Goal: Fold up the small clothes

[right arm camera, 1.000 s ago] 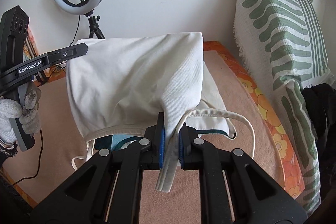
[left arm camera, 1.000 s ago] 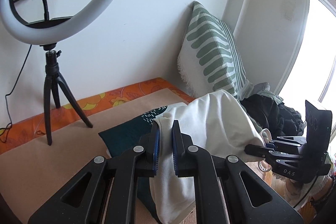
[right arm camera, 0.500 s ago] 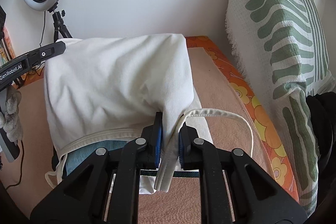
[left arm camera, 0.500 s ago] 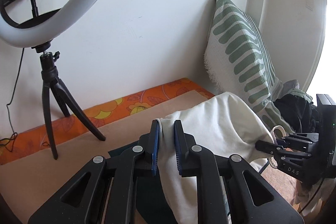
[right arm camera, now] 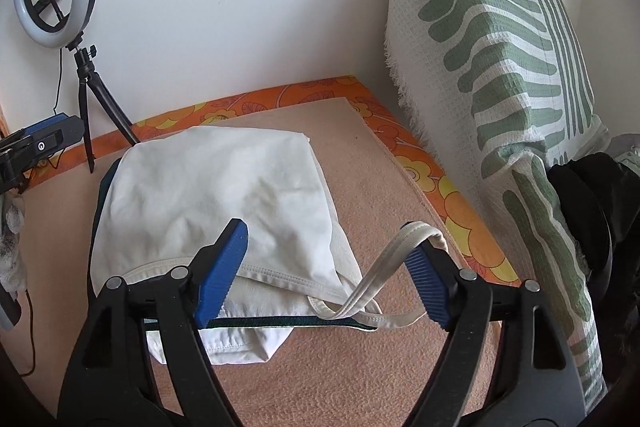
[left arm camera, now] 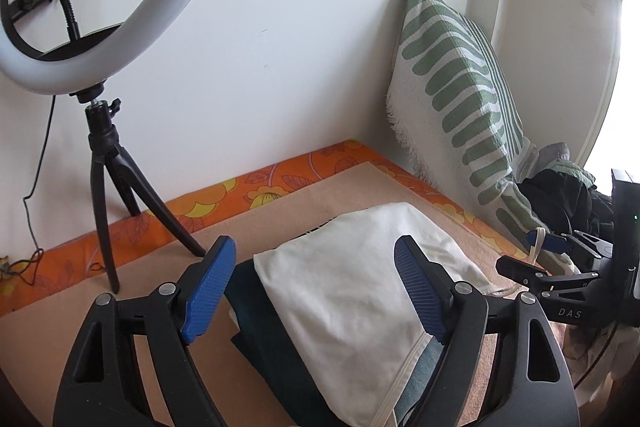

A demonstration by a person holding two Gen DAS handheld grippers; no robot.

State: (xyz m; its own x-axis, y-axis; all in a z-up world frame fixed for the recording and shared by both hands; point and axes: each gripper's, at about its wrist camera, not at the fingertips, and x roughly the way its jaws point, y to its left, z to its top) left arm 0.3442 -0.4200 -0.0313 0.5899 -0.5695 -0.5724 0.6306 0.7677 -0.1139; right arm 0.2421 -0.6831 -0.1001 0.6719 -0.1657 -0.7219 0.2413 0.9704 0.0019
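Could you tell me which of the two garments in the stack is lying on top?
The white top; it covers the dark teal garment, which only peeks out along its edges beneath.

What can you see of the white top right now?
The white top is a cream, soft knit garment, folded over and lying flat on a dark teal garment on the beige mat. Its hems and thin straps face the right gripper; one strap is draped over that gripper's right finger. Both grippers, including the left gripper, are open, gripping nothing.
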